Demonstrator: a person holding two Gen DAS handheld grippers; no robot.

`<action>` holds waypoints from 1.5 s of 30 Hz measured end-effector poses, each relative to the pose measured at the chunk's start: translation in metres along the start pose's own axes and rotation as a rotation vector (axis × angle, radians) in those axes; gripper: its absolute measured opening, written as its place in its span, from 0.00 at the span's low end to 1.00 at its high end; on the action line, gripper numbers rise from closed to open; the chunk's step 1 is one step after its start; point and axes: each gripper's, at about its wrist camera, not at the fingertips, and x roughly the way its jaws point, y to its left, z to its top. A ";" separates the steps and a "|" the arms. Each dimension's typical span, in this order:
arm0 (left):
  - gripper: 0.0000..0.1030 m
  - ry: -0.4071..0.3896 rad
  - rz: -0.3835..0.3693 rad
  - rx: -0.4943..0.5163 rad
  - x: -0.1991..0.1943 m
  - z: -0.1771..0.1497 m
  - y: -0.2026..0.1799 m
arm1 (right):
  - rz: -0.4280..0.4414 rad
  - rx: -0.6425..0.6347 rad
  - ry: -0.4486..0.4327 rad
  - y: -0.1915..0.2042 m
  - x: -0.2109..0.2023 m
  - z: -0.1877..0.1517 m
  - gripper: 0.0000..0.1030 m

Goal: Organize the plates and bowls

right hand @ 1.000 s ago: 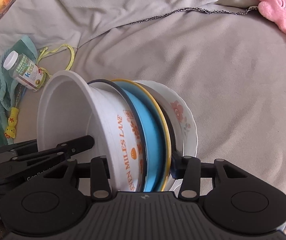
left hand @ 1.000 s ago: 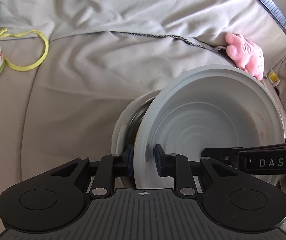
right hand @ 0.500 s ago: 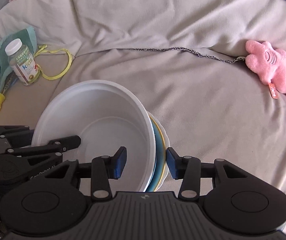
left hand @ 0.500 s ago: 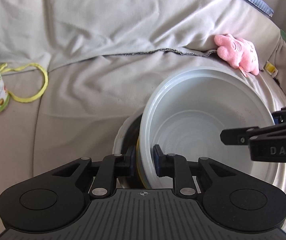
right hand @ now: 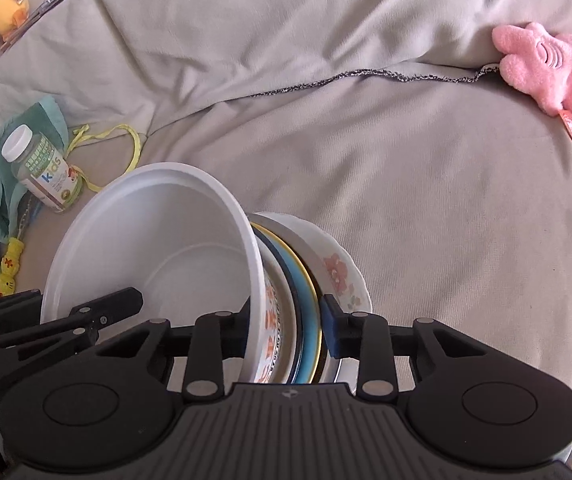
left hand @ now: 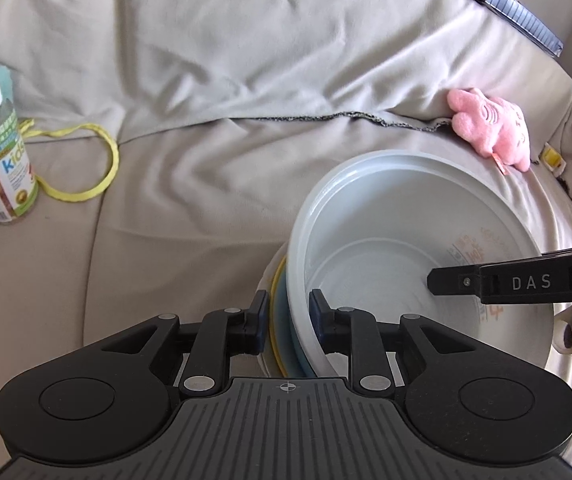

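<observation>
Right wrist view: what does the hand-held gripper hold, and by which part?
The right hand-held gripper, jaws closing, straddles the near rims of the stacked white bowl and plates.

Grey-beige fabric-covered couch (left hand: 214,184), wrinkled, dark stitched seam (right hand: 365,74) between seat and back cushion. Daylight from the right, soft shadows.

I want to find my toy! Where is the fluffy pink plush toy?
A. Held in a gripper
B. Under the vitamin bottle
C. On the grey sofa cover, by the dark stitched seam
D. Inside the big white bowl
C: the fluffy pink plush toy lies on the grey sofa cover at the end of the dark stitched seam, apart from the dishes.
</observation>
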 end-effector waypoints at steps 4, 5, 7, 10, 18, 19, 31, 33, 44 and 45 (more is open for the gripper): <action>0.24 0.001 -0.009 -0.003 0.000 0.000 0.000 | -0.005 -0.020 -0.004 0.001 -0.002 -0.003 0.30; 0.24 0.001 -0.011 -0.003 0.000 0.001 0.001 | -0.007 -0.023 -0.001 0.002 -0.003 -0.005 0.30; 0.24 0.001 -0.011 -0.002 0.000 0.001 0.001 | -0.008 -0.031 -0.002 0.001 -0.005 -0.009 0.30; 0.24 -0.002 -0.012 -0.008 0.000 0.001 0.001 | -0.004 -0.026 -0.014 -0.001 -0.006 -0.015 0.31; 0.30 0.012 -0.095 -0.065 -0.003 0.002 0.016 | 0.011 0.008 -0.046 -0.003 0.000 -0.011 0.31; 0.31 0.014 -0.114 -0.073 -0.003 0.001 0.019 | 0.014 0.010 -0.041 -0.003 -0.001 -0.010 0.31; 0.33 -0.058 -0.244 -0.093 -0.028 0.000 0.024 | -0.023 -0.040 -0.107 -0.001 -0.023 -0.013 0.35; 0.32 -0.065 -0.236 -0.093 -0.031 0.001 0.024 | -0.023 -0.038 -0.119 -0.002 -0.025 -0.012 0.37; 0.36 -0.022 -0.209 -0.114 -0.028 -0.004 0.034 | 0.008 0.019 -0.055 -0.013 -0.016 -0.013 0.38; 0.37 -0.005 -0.214 -0.112 -0.025 -0.005 0.033 | 0.029 0.038 -0.011 -0.015 -0.009 -0.015 0.40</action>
